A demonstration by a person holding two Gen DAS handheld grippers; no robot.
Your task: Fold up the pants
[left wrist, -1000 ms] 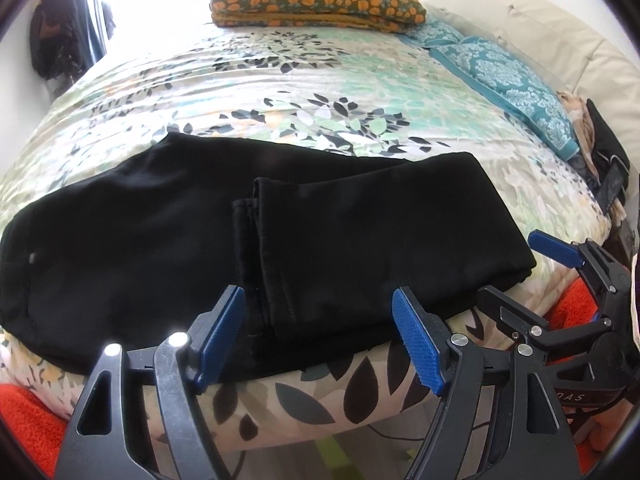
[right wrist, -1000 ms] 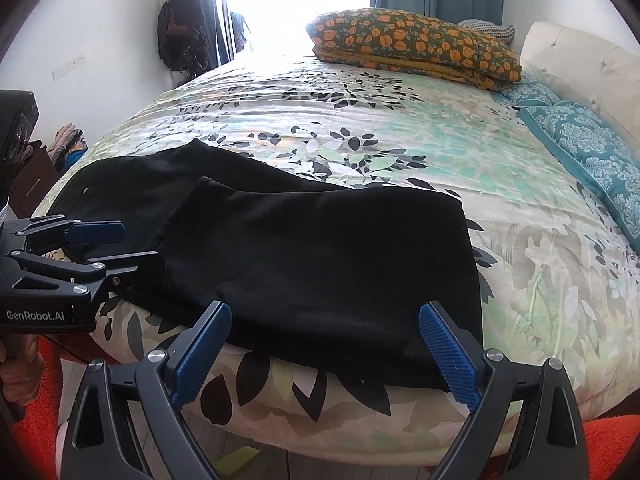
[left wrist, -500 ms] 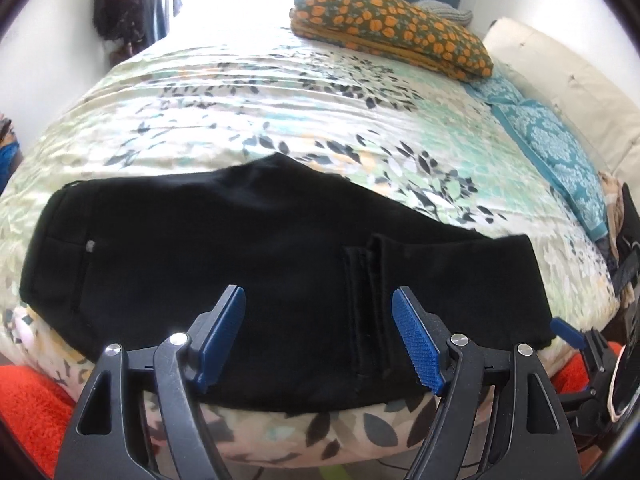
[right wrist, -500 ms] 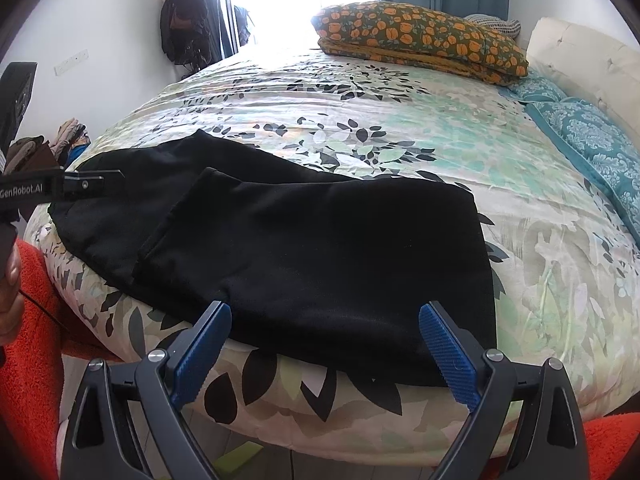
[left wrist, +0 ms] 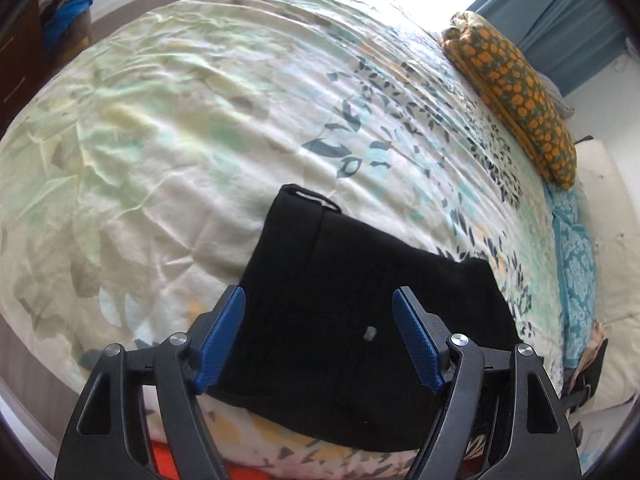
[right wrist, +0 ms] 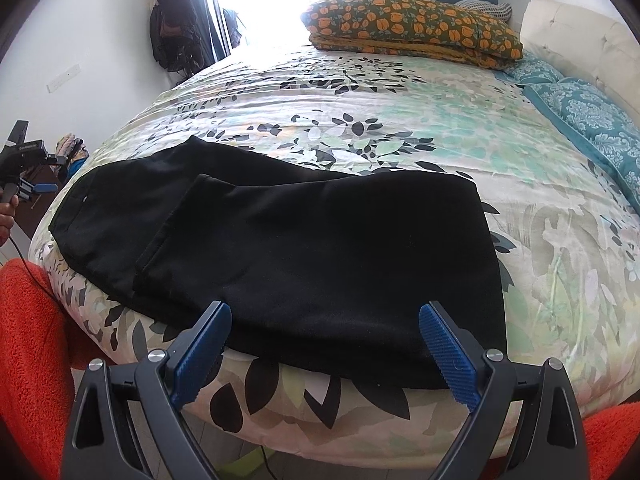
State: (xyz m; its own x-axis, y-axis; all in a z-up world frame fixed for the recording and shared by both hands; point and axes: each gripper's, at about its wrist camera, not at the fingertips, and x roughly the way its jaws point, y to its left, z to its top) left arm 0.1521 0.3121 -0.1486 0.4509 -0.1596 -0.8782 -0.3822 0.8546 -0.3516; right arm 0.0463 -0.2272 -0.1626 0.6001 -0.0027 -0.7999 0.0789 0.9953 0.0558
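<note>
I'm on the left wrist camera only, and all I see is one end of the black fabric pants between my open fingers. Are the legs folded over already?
Observer: Yes. In the right wrist view the black pants are folded once. The legs lie back over the upper part, and the leg hems stop short of the waistband.
Operator: Where is the right gripper?
Observer: The right gripper hovers at the near bed edge by the doubled part, open and holding nothing.
Operator: Is the fold tidy?
Observer: The folded edge on the right looks straight and lies flat on the floral quilt.
</note>
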